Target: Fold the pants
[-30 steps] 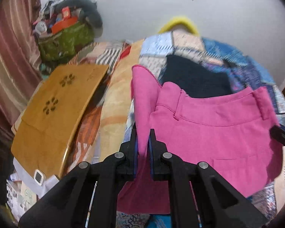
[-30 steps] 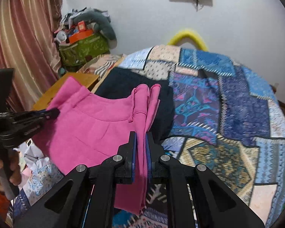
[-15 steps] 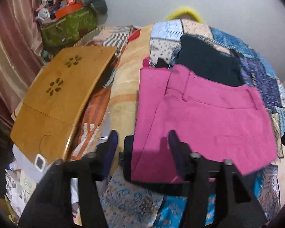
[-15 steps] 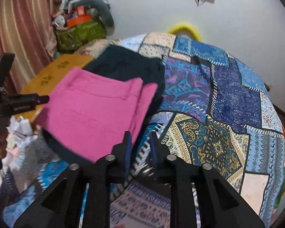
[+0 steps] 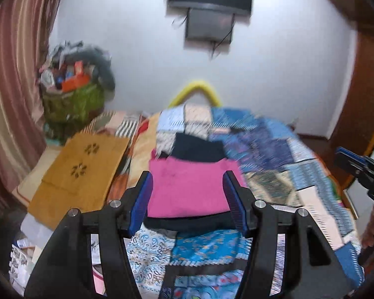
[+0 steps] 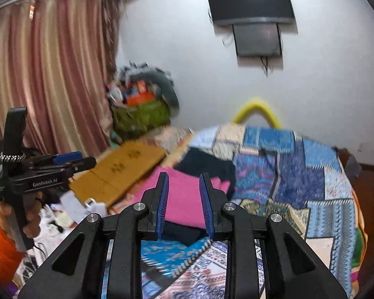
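We held the left gripper [image 5: 188, 199] raised above the near edge of the bed, tipped a little downward, its blue-padded jaws standing wide apart with nothing between them after just opening. Our right gripper [image 6: 184, 201] hung level with it to the right, jaws parted more narrowly, also just opened and gripping nothing. Our left hand [image 6: 25, 221] wrapped the handle, an orange sleeve [image 6: 0, 246] at the wrist

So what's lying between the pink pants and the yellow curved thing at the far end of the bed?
A dark folded garment lies right behind the pink pants, then patchwork quilt up to the yellow curved thing. The left wrist view shows it best.
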### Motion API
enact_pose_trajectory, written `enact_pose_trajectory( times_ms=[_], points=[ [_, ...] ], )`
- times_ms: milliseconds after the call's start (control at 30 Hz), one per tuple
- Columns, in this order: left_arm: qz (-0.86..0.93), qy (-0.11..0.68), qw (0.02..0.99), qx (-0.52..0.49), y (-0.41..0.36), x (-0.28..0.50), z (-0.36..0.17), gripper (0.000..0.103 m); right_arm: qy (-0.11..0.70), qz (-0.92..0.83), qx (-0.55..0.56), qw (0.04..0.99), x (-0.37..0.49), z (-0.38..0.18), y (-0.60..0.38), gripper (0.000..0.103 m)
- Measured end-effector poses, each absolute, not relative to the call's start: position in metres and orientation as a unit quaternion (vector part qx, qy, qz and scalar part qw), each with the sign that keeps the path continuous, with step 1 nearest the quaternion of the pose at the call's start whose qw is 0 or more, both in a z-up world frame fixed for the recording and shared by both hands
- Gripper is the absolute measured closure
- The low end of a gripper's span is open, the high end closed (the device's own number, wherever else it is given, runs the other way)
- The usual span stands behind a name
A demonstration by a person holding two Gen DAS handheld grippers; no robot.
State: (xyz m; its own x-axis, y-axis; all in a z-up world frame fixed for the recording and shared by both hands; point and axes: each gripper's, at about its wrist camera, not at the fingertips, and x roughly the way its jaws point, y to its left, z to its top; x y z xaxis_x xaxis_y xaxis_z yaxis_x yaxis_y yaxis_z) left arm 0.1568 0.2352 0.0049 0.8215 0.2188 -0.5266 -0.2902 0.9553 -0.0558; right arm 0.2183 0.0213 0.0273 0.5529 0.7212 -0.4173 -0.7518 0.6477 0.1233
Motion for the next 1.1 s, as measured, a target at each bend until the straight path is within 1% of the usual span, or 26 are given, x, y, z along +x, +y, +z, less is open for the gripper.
enact_pose_trajectory(
  times_ms=[167,300,333,367,400,467,500,533,600,633,667,700,733,767,800,833,1100],
  points=[
    [0.125,0.195,0.972,-0.047,0.195,0.092,0.046,0.045,0.164,0.440,-0.023,0.882,0.164,0.055,-0.004,0.080],
    [0.127,0.150,0.979,-0.054,0.171,0.048,0.063,0.045,0.148,0.460,-0.006,0.876,0.134,0.060,-0.019,0.080],
    [0.128,0.143,0.980,-0.055,0.167,0.040,0.064,0.044,0.147,0.462,-0.004,0.875,0.129,0.060,-0.022,0.079],
    [0.133,0.137,0.980,-0.054,0.161,0.032,0.065,0.043,0.145,0.462,-0.003,0.875,0.124,0.059,-0.025,0.072],
    [0.138,0.131,0.980,-0.050,0.156,0.025,0.065,0.043,0.139,0.457,-0.004,0.878,0.117,0.059,-0.028,0.068],
    [0.142,0.123,0.981,-0.042,0.145,0.013,0.062,0.041,0.128,0.449,0.000,0.884,0.107,0.058,-0.035,0.051],
    [0.146,0.121,0.981,-0.035,0.138,0.007,0.060,0.038,0.122,0.444,0.004,0.887,0.103,0.058,-0.039,0.047],
    [0.149,0.119,0.981,-0.030,0.134,0.003,0.057,0.036,0.119,0.441,0.007,0.889,0.100,0.057,-0.042,0.042],
    [0.150,0.115,0.982,-0.026,0.127,-0.004,0.054,0.029,0.115,0.431,0.012,0.895,0.093,0.055,-0.047,0.034],
    [0.151,0.113,0.982,-0.025,0.124,-0.007,0.053,0.026,0.112,0.425,0.013,0.898,0.090,0.054,-0.048,0.026],
    [0.154,0.110,0.982,-0.024,0.121,-0.011,0.053,0.020,0.110,0.419,0.014,0.901,0.089,0.054,-0.050,0.019],
    [0.156,0.108,0.982,-0.024,0.120,-0.013,0.053,0.012,0.106,0.410,0.014,0.906,0.086,0.054,-0.051,0.016],
    [0.157,0.106,0.982,-0.024,0.120,-0.014,0.052,0.009,0.102,0.401,0.014,0.910,0.083,0.054,-0.053,0.012],
    [0.158,0.104,0.982,-0.026,0.119,-0.016,0.052,0.003,0.100,0.396,0.014,0.913,0.082,0.053,-0.053,0.007],
    [0.159,0.102,0.982,-0.028,0.119,-0.018,0.052,0.000,0.099,0.392,0.013,0.915,0.080,0.054,-0.054,0.004],
    [0.158,0.102,0.982,-0.030,0.120,-0.019,0.052,0.000,0.099,0.389,0.012,0.916,0.080,0.054,-0.054,0.000],
    [0.167,0.104,0.979,-0.047,0.123,-0.024,0.048,0.000,0.096,0.378,0.005,0.921,0.072,0.052,-0.056,0.000]
  ],
)
